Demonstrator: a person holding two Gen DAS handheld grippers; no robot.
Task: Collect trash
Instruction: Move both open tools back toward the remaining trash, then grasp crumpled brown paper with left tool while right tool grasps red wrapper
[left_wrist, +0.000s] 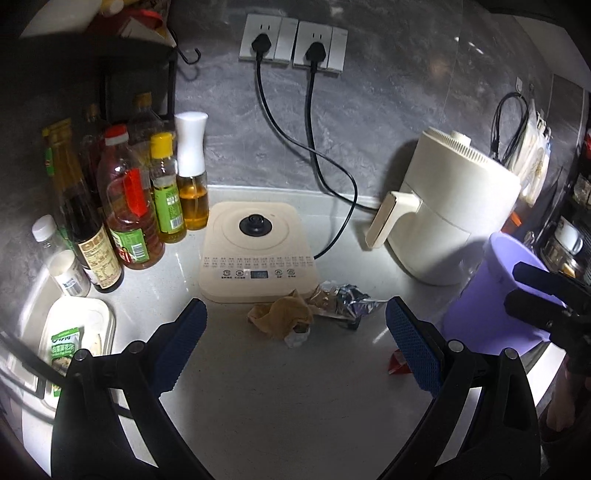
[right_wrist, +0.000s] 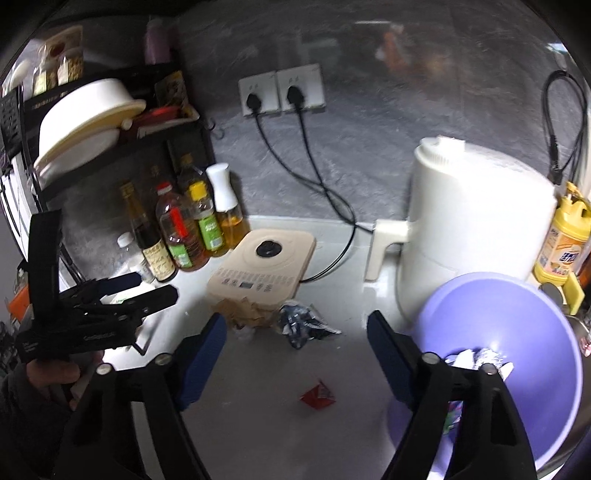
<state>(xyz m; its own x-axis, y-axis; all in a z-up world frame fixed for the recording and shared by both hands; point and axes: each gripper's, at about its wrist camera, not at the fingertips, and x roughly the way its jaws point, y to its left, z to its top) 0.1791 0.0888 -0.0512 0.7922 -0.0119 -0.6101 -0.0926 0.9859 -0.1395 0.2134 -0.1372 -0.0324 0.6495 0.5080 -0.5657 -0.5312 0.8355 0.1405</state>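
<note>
Crumpled brown paper (left_wrist: 284, 314) (right_wrist: 245, 312) and a silvery foil wrapper (left_wrist: 343, 301) (right_wrist: 303, 323) lie on the pale counter, against the front edge of a cream appliance base. A small red scrap (left_wrist: 399, 363) (right_wrist: 317, 397) lies nearer, by itself. My left gripper (left_wrist: 295, 332) (right_wrist: 151, 290) is open above the counter just short of the brown paper, with nothing between its blue pads. My right gripper (right_wrist: 295, 347) (left_wrist: 511, 286) is also open and empty, above the red scrap. To its right stands a purple bin (right_wrist: 517, 332) (left_wrist: 491, 295) with some wrappers (right_wrist: 476, 360) inside.
The cream appliance base (left_wrist: 255, 251) sits mid-counter, its cord running to wall sockets. A white air fryer (left_wrist: 454, 210) stands right, behind the bin. Several sauce and oil bottles (left_wrist: 129, 221) crowd the left, with a white tray (left_wrist: 99, 314) in front. A yellow detergent bottle (right_wrist: 561, 240) is far right.
</note>
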